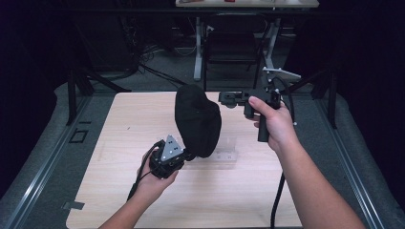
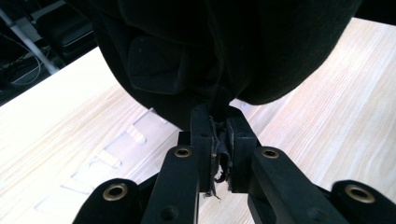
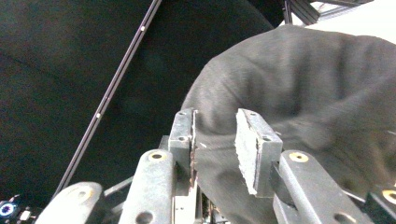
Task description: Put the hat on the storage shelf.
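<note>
Two tools are up: my left tool (image 1: 187, 155) pinches the lower edge of a black cloth (image 1: 198, 119), holding it lifted above the worktop (image 1: 124, 133). My right tool (image 1: 228, 98) sits spread beside the cloth's upper right side, gripping nothing.

Black cloth (image 1: 198, 119): what kind of item it is can't be told; dark, folds barely readable. Left gripper view cuts it off at the top edge. Right gripper view cuts it off at right and bottom, and it is blurred there.

Left gripper (image 1: 167, 157): jaw tips hidden behind the cloth in the high view.

Clear plastic piece (image 2: 126, 144) on the tabletop (image 1: 143, 191): partly under the cloth, shape unclear.
</note>
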The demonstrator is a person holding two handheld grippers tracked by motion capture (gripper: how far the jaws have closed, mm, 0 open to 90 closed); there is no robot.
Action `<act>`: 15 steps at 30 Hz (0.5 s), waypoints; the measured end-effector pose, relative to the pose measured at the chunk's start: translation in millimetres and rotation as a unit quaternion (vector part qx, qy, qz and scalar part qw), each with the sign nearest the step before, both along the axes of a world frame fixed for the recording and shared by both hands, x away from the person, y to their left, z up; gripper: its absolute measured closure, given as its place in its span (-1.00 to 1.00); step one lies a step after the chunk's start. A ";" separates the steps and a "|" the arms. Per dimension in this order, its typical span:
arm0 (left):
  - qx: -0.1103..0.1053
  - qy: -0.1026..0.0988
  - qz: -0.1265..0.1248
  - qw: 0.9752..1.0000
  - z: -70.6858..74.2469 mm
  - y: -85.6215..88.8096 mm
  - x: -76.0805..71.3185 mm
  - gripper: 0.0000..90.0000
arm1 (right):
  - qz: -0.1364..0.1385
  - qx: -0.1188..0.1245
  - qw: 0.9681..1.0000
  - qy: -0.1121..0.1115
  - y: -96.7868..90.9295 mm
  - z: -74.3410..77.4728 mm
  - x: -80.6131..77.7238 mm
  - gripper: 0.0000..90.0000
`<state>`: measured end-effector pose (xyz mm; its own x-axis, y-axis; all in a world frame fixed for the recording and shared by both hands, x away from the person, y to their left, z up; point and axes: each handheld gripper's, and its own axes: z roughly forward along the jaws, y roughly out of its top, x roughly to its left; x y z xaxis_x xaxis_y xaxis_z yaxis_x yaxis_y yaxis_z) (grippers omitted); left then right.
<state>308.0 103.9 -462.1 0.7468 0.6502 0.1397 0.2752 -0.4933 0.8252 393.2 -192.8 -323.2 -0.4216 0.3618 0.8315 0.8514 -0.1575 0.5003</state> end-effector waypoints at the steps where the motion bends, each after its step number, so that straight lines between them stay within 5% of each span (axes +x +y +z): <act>1: 0.003 -0.001 0.000 1.000 -0.8 1.9 0.2 0.88 | -0.001 0.000 1.000 -0.001 -1.8 0.0 -0.5 0.50; 6: 0.015 0.004 0.009 1.000 -7.9 8.7 0.2 0.88 | -0.009 -0.002 1.000 0.002 -10.7 -3.3 -1.5 0.50; 15: 0.004 0.034 0.028 0.999 -31.4 22.3 1.8 0.86 | -0.021 0.008 1.000 0.004 -24.2 -7.8 -4.5 0.48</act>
<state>309.8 126.1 -493.5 0.7173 0.6902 0.0953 0.3571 -0.4818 0.8002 388.7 -217.0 -331.0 -0.3999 0.3653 0.8406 0.8477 -0.2013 0.4907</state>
